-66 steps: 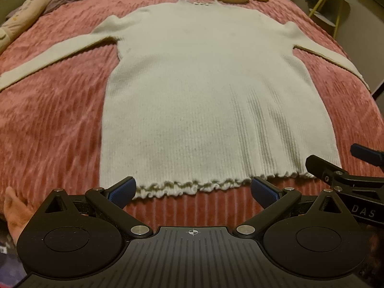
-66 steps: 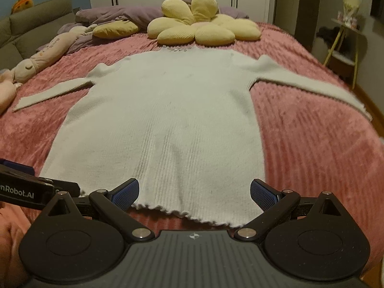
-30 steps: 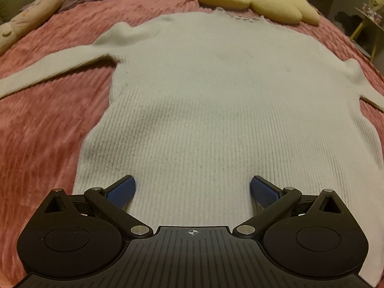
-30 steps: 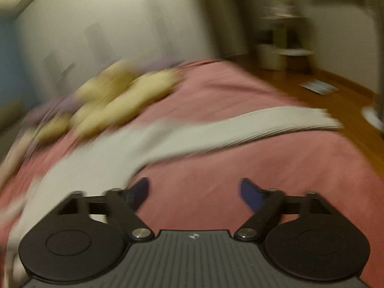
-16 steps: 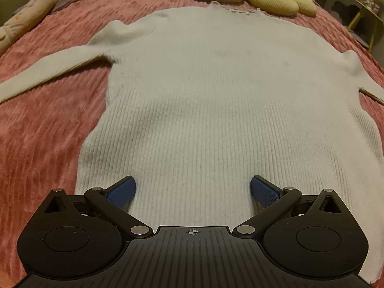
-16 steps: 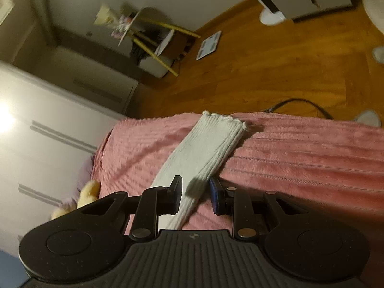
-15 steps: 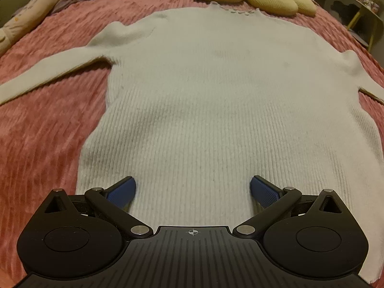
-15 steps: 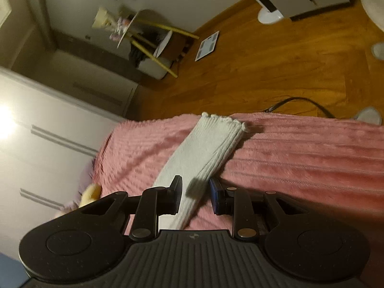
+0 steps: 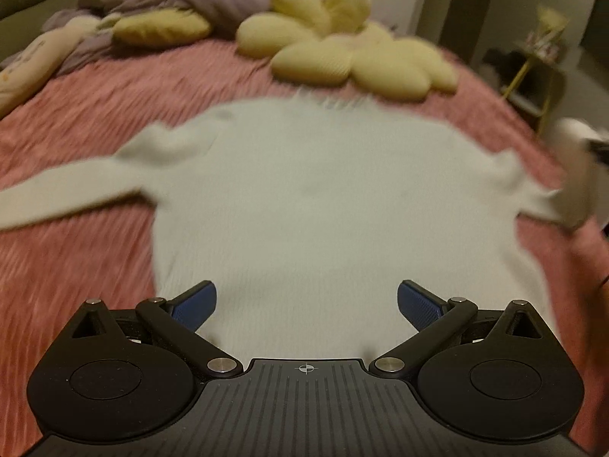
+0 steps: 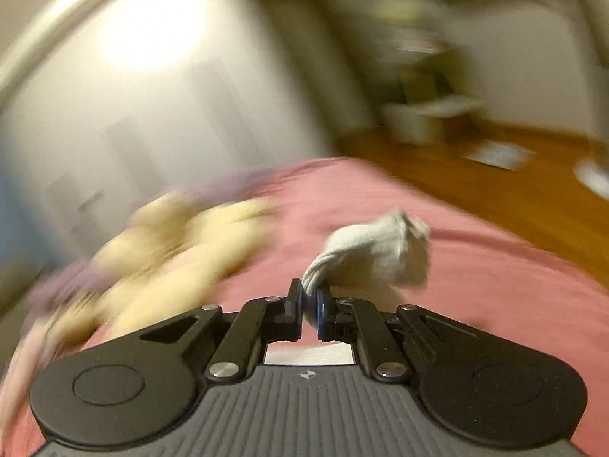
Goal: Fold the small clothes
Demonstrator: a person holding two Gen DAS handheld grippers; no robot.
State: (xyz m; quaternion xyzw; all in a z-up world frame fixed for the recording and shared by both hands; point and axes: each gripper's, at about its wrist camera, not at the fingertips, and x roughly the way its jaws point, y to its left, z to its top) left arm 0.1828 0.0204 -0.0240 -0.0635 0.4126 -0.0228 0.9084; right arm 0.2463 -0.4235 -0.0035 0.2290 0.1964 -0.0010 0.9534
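Right gripper (image 10: 310,301) now clamped on right sleeve (image 10: 375,251), lifted off bed (image 10: 475,274) from flat half a second ago, so first fold likely begun; left gripper (image 9: 306,301) spread wide over sweater (image 9: 323,198) lying flat on bed

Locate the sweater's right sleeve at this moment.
In the right wrist view, the sleeve is bunched and pinched in the shut right claw, lifted above the pink bedspread, right of the yellow flower pillow.
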